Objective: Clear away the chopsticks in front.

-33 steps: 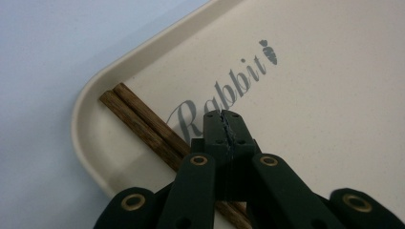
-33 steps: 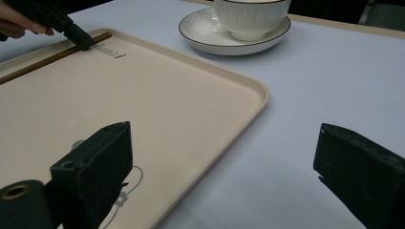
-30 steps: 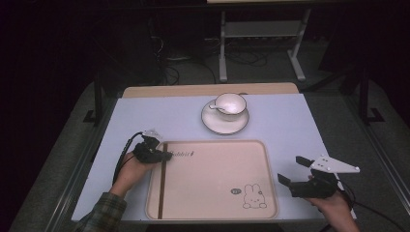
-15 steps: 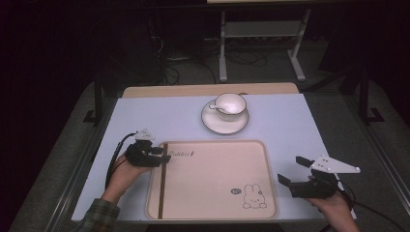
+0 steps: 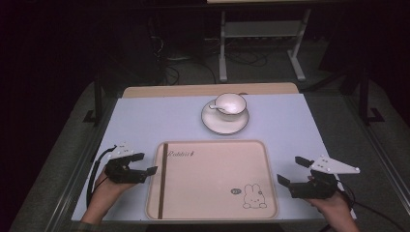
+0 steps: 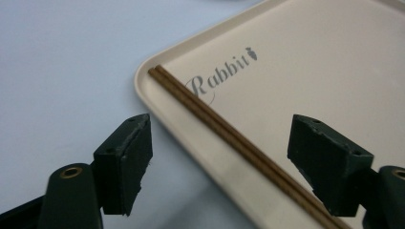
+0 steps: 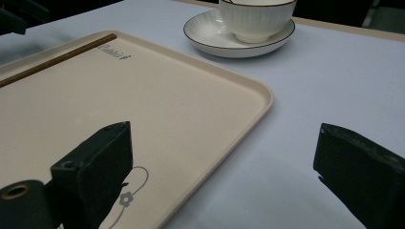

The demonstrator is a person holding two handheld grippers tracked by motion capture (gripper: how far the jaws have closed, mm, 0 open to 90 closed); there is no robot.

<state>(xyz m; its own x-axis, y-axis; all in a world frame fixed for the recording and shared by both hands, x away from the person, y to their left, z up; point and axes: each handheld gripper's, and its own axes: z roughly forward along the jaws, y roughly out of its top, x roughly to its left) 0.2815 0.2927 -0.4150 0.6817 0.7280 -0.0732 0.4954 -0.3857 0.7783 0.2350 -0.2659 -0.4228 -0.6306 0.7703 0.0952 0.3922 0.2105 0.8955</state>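
Chopsticks (image 5: 163, 179) lie along my tray's (image 5: 217, 215) left edge (both sticks together); left gripper (image 5: 147, 164) just beside the tray, jaws just opened, holding nothing; right gripper (image 5: 290, 171) spread wide over the bench (image 5: 145, 121).

left claw (image 5: 145, 163) just opened wide, empty; right claw (image 5: 291, 170) open.

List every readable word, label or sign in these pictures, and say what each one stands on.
"Rabbit", in grey script with a small carrot mark after it: printed on the beige tray, near the chopsticks along its left edge.
Small round grey mark beside the rabbit drawing on the tray: too small to read.
The cup and saucer bear no text.
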